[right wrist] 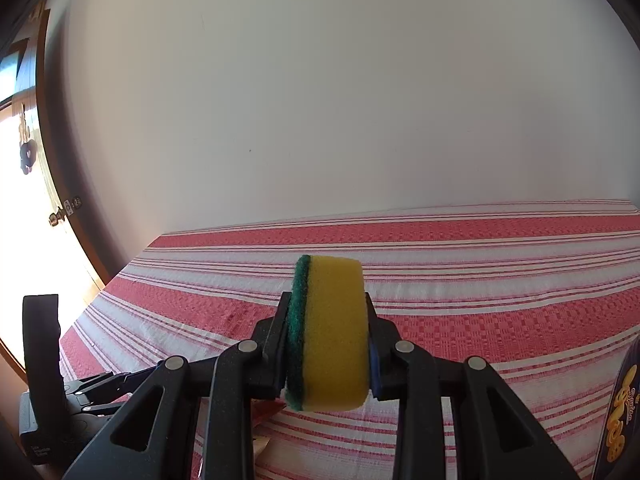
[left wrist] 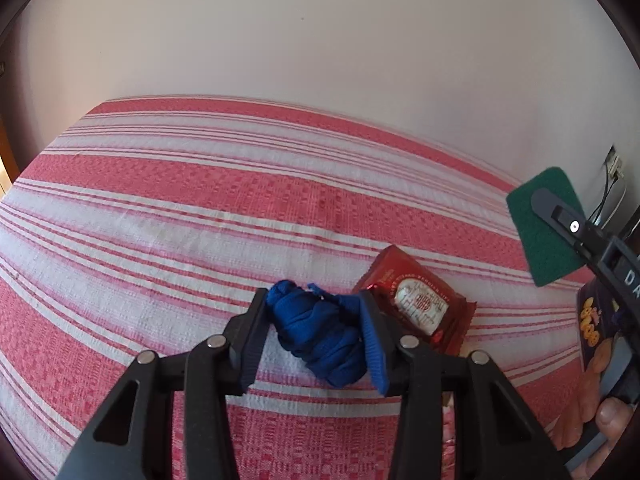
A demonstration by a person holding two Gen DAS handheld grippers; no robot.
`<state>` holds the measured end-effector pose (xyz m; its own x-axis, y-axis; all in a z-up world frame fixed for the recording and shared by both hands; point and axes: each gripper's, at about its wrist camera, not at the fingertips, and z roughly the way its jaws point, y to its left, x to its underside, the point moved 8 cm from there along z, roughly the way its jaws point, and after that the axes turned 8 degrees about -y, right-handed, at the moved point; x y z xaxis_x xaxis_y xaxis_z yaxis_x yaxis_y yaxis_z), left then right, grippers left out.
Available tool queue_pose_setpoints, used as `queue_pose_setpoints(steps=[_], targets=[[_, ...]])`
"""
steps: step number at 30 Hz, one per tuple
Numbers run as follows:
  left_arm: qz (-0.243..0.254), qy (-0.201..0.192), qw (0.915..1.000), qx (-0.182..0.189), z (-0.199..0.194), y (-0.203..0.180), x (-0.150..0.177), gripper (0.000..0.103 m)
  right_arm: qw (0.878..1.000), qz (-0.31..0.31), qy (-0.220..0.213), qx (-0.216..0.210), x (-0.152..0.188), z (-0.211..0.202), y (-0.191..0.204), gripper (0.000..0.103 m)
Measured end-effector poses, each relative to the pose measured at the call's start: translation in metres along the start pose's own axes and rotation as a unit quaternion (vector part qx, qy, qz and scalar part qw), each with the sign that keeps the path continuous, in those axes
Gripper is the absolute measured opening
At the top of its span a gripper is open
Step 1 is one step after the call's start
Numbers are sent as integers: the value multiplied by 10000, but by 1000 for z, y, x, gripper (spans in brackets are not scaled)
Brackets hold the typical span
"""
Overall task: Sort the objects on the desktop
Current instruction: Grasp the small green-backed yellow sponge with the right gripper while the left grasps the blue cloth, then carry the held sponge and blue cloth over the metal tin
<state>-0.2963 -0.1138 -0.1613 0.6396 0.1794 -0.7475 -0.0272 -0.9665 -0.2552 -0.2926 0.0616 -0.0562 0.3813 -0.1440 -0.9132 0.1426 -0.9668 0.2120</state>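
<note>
In the left wrist view my left gripper (left wrist: 316,320) is shut on a bunched blue cloth (left wrist: 320,332), which hangs down to the red-and-white striped tablecloth (left wrist: 200,208). A red snack packet (left wrist: 420,304) lies flat just right of it. In the right wrist view my right gripper (right wrist: 330,332) is shut on a yellow sponge with a green scouring side (right wrist: 332,332), held above the cloth. The same sponge (left wrist: 544,228) and gripper show at the right edge of the left wrist view.
A dark blue snack box (left wrist: 596,332) with yellow print lies at the right, also at the right edge of the right wrist view (right wrist: 624,412). A plain white wall stands behind the table. A door with a knob (right wrist: 56,218) is at far left.
</note>
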Motion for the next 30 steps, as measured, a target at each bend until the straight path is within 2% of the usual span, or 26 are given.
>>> queue_pose_setpoints(steps=[2,7,15,21,30], targets=[[-91,-381,9992,-32,-12,3,-6,43,9999,22,-106,-19,-3,-4,-1,33],[259,-1103,9931,-293,-34,-5,-19,43,9991,-153,-394,-57,-11,-16,2,32],[570,-1403,9856,-749,-46,-11,-22,43,9946,-723,-734,125,-10,-27,19,32],[671,-1494,9824,-899,-48,-10,-26,43,9956,-761,-536,137,4,-29,17,32],[1027,-1872,9686,-1272,-61,-19,-30,43,9918,-920,-827,306,7,-49,13,32]])
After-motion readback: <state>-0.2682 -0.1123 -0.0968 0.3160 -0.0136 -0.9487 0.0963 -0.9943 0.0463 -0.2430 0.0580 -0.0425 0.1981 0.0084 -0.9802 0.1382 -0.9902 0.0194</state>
